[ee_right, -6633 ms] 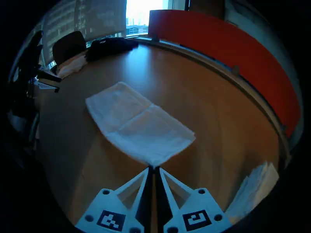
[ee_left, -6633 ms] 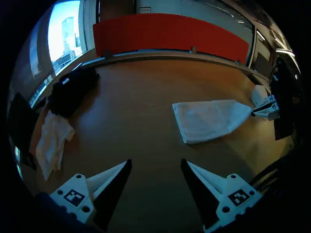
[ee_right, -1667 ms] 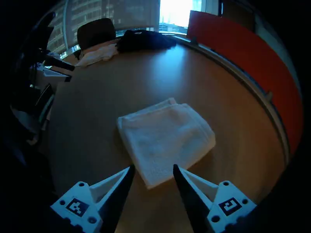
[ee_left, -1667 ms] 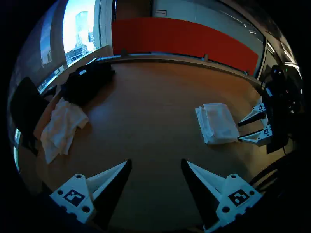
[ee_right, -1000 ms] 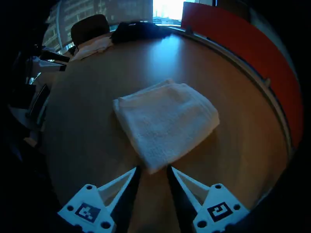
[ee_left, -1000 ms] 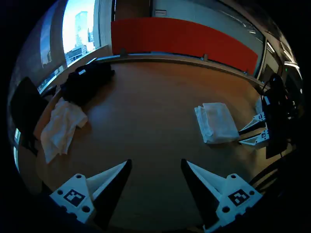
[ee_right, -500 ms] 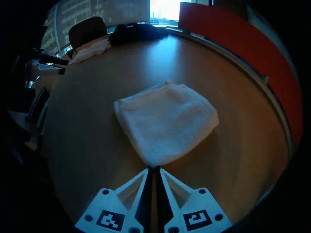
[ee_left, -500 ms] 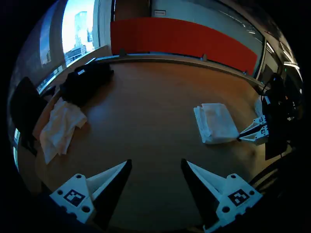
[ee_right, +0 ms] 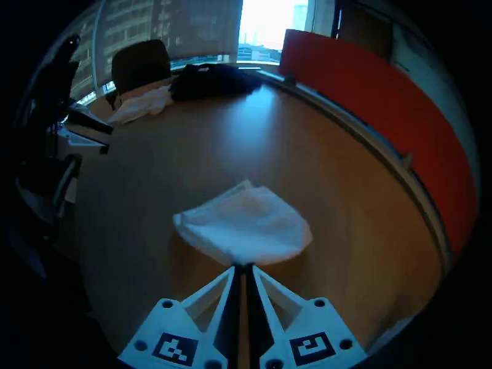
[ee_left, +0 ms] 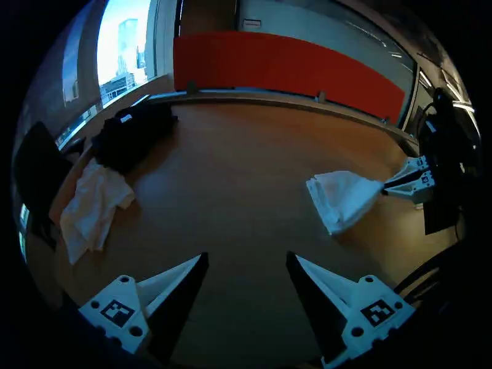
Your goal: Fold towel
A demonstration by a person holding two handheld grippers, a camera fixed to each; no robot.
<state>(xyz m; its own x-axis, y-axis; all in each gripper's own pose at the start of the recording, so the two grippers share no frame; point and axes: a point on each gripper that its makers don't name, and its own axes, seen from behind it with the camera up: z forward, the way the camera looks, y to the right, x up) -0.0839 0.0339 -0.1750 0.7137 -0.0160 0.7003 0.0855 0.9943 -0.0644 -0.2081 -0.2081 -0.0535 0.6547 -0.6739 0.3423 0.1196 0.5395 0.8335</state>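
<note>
my right gripper (ee_right: 244,265) has its two fingers pressed together on the nearest corner of the folded white towel (ee_right: 245,225), and both fingers bear on the cloth. the pinched corner sits up off the wooden table (ee_right: 184,160), and the rest of the towel fans away from the fingertips toward the middle of the table, casting a shadow beneath it. in the left gripper view the towel is on the right part of the table, closer to the edge with the red partition (ee_left: 277,64) than to my left gripper (ee_left: 246,255). that one is spread wide and holds nothing, hovering over bare wood well apart from the towel. at the table's far left end by the window, a black bag (ee_left: 132,132) lies beside a crumpled white cloth (ee_left: 92,209).
</note>
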